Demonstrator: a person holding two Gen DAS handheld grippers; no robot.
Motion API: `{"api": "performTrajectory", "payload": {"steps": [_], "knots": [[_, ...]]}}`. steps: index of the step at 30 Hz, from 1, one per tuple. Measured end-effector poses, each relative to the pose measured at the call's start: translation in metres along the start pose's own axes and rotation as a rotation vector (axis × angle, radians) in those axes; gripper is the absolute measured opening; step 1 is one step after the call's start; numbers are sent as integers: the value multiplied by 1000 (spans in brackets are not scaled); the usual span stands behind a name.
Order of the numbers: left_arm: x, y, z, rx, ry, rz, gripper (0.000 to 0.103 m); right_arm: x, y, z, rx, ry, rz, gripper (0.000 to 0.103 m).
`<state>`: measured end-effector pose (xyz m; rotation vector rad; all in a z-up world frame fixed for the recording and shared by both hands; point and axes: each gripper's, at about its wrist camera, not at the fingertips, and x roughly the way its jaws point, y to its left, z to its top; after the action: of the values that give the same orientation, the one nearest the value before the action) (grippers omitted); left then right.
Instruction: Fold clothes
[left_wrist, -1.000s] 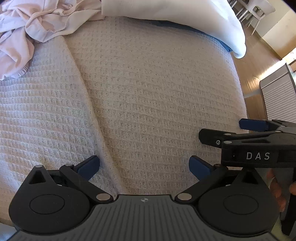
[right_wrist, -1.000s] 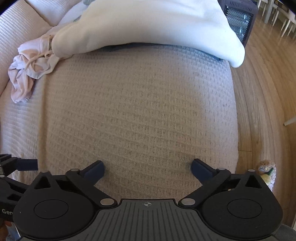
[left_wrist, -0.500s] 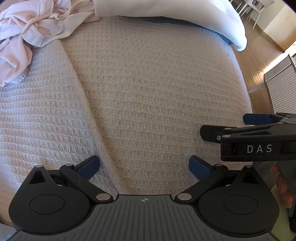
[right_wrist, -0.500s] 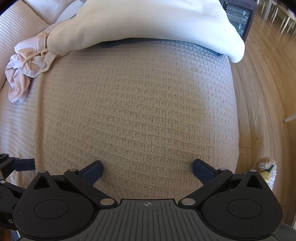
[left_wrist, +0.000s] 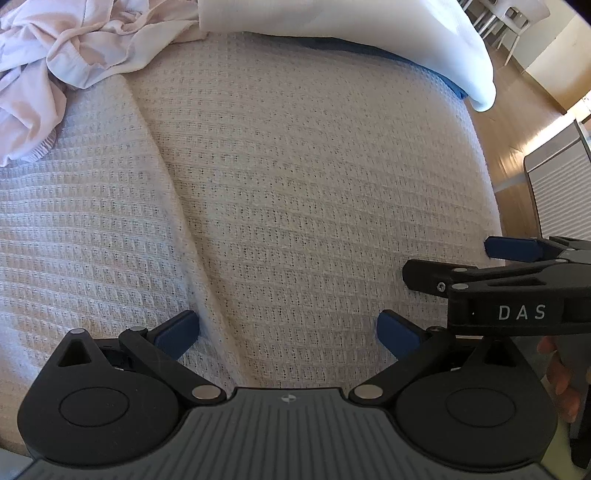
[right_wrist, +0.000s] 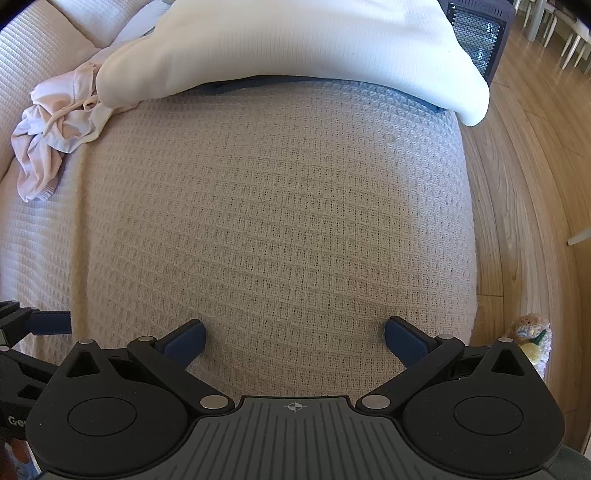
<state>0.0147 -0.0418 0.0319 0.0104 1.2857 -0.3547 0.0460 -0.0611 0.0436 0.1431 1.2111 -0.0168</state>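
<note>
Left tool (left_wrist: 287, 328): blue pads apart, empty
Right tool (right_wrist: 294, 336): pads apart, empty
Bed cover (right_wrist: 277, 206): beige waffle weave
Garment (left_wrist: 66, 48): crumpled pale-pink cloth

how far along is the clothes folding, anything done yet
Nothing looks folded. The only garment in view, the pale pink garment, lies crumpled at the far left of the waffle blanket, partly tucked under the white duvet. Nothing is in hand: the left tool and right tool are both open and empty above bare blanket. Left: reaching the garment, spreading it flat, and all the folds.
</note>
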Motion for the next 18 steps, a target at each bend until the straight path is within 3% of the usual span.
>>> {"api": "performTrajectory", "payload": {"steps": [18], "knots": [[-9,-15,-1,6,-6,-5,103,-12,-2,-6,-1,3,-2,103]]}}
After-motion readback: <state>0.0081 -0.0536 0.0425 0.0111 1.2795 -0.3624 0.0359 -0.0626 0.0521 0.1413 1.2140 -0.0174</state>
